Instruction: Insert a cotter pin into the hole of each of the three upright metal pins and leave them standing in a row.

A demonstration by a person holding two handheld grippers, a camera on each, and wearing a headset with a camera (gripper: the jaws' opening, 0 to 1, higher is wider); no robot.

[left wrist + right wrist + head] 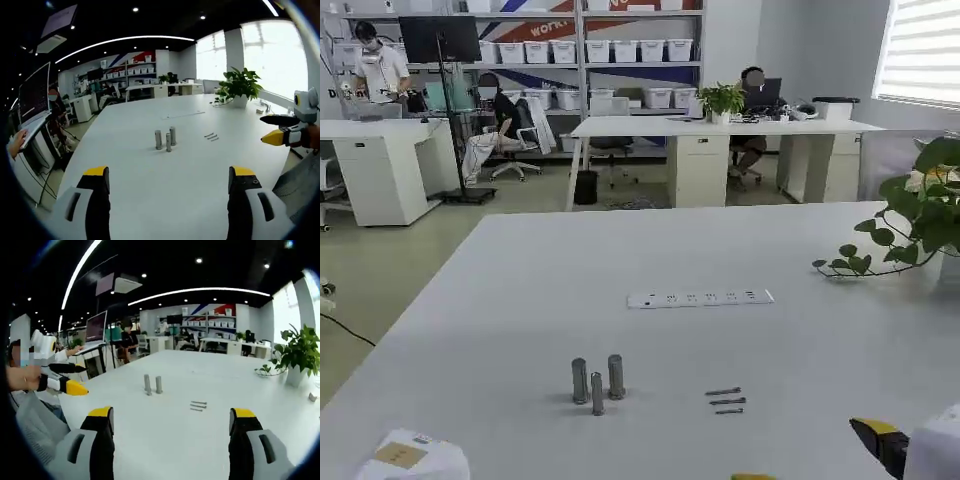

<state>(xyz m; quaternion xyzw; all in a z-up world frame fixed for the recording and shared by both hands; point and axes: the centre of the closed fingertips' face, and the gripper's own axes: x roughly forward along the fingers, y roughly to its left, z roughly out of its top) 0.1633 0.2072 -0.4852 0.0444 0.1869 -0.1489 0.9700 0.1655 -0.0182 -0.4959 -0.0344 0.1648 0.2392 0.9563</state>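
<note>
- the white table runs out ahead of both claws, and all the work pieces sit on it, well apart from either claw.
- left claw: jaws spread wide, nothing between them, hovering over the near edge of the table.
- right claw: also spread wide and empty.
- a power strip lies well beyond the work pieces, far ahead of both claws; no marking on it is readable.
- three upright metal pins stand bunched together, straight ahead of the left claw and ahead-left of the right one.
- three cotter pins lie side by side, straight ahead of the right claw; none is fitted.
- judgement: the task is at its start. the next move likely calls for the right claw to reach forward and pinch one thin cotter pin off the flat surface, which needs a careful, low grip.
- the lettering on the far wall banner is too small to read.
</note>
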